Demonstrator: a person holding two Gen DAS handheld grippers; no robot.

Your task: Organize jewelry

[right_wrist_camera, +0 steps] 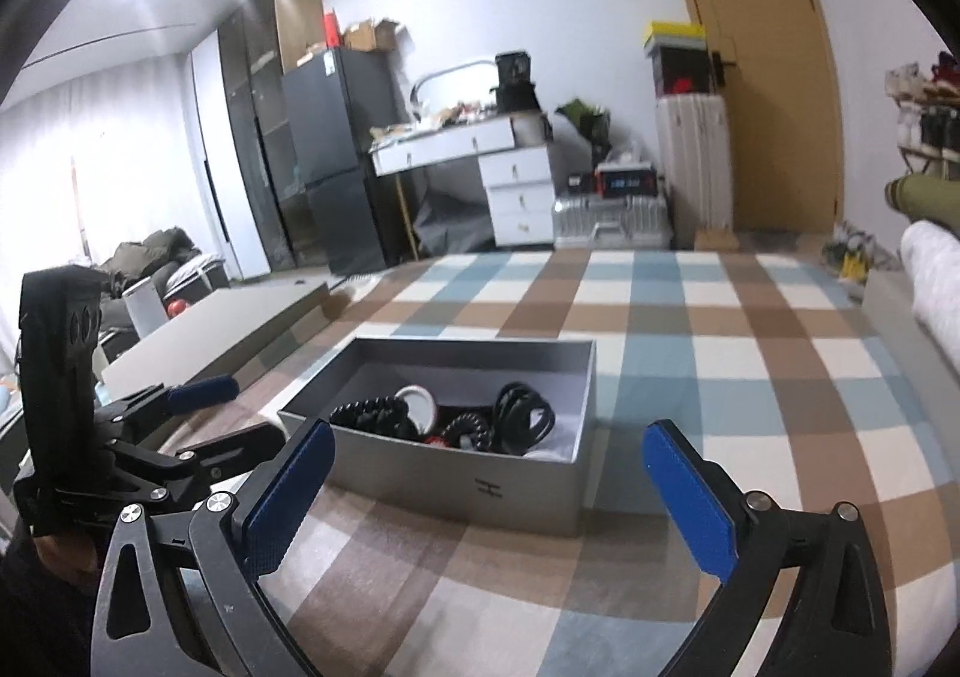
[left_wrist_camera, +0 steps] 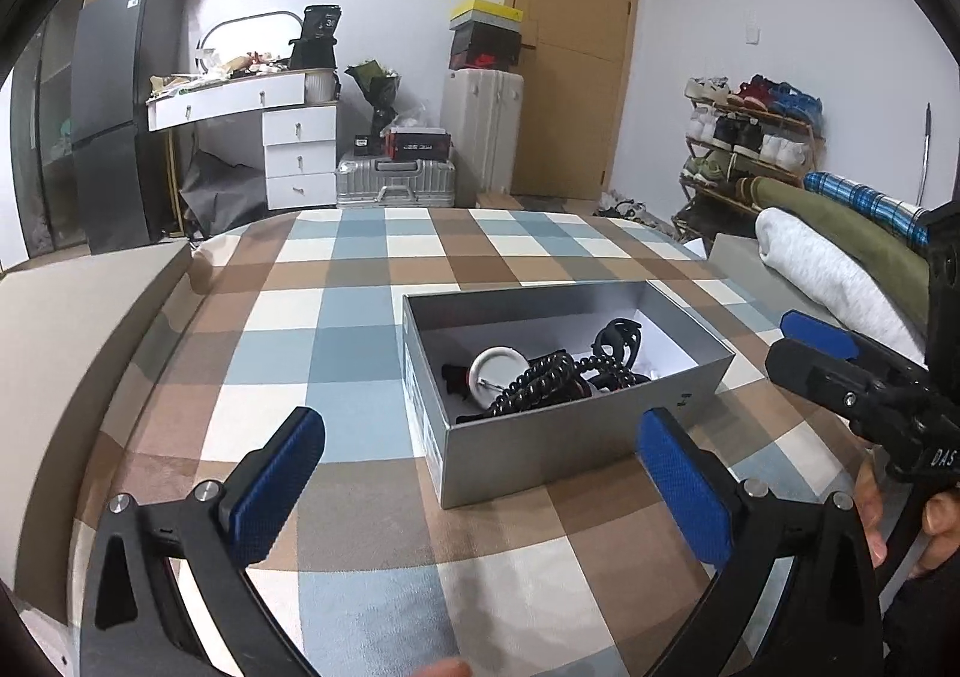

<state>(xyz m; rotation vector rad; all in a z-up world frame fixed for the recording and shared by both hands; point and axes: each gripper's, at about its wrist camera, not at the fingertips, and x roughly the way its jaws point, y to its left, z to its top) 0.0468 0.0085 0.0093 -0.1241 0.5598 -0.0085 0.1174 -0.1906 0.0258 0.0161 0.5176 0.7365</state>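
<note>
Grippers first: the left gripper [left_wrist_camera: 480,473] fills the bottom of its own view with blue pads spread wide and nothing between them, and the right gripper [right_wrist_camera: 486,488] is likewise released and empty low in its frame. Just past both sits the open grey box [left_wrist_camera: 540,446] on the checked bedspread [left_wrist_camera: 336,317], mid-frame, holding the jewelry: a black beaded bracelet [left_wrist_camera: 531,383], a white bangle [left_wrist_camera: 495,371] and a black hair claw [left_wrist_camera: 621,338]. Way back, upper frame, there's a white dresser [left_wrist_camera: 288,137], a silver suitcase [left_wrist_camera: 393,182] and a wooden door [left_wrist_camera: 570,47].

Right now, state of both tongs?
Left tongs: open, holding nothing.
Right tongs: open, holding nothing.
</note>
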